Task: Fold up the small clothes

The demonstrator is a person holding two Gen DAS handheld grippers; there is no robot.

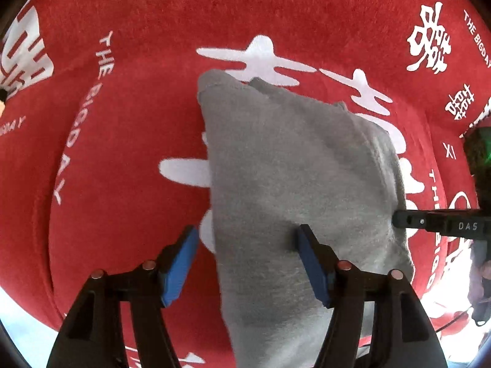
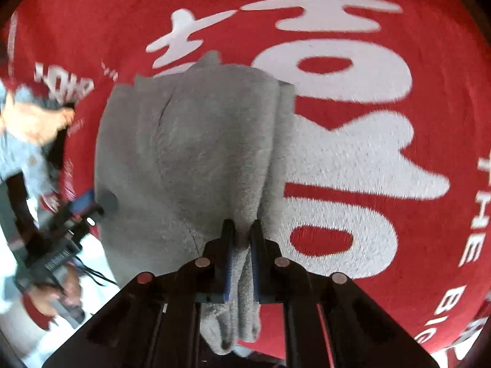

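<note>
A small grey garment [image 1: 294,165] lies partly folded on the red cloth [image 1: 129,141] with white characters. My left gripper [image 1: 245,254] is open, its blue pads [image 1: 179,268] astride the garment's near left edge, holding nothing. My right gripper [image 2: 242,245] is shut on a bunched edge of the grey garment [image 2: 190,147]. In the left wrist view the right gripper's fingers [image 1: 408,219] grip the garment's right edge. The left gripper shows at the left of the right wrist view [image 2: 89,205].
The red cloth [image 2: 383,165] covers the whole work surface, with white characters [image 2: 346,70] and "THE BIGDAY" lettering. A person's hand [image 2: 33,122] and a cable show at the left of the right wrist view. A white floor lies beyond the cloth's near edge [image 1: 18,316].
</note>
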